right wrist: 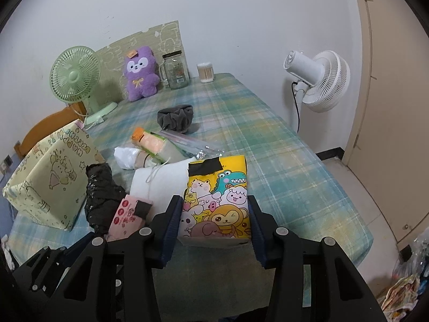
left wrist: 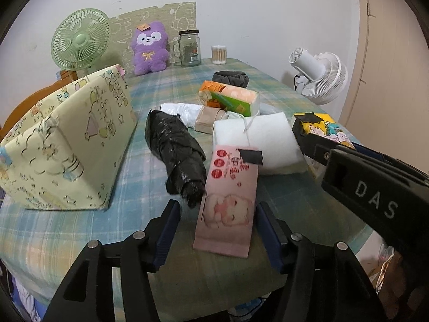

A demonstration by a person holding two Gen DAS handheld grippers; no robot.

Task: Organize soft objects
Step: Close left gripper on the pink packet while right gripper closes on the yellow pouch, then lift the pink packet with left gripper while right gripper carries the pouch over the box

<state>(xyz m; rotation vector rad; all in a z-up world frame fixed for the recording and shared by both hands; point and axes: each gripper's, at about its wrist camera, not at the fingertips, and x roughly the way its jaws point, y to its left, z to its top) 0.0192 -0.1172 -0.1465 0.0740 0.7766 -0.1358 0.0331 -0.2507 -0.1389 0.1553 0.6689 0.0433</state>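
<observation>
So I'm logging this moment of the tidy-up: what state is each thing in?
Yellow cartoon tissue pack: gripped by the right gripper.
Pink baby-print tissue pack: flat on the table, between the open left gripper fingers.
Pale yellow fabric storage box: tipped on its side.
Black folded umbrella: lying closed.
Glass mason jar: upright, lidded.

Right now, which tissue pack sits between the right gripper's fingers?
The yellow cartoon-animal pack, with black tape at its top. The pink baby-face pack lies between the left gripper's fingers; the orange-green pack lies further back, clear of both.
</observation>
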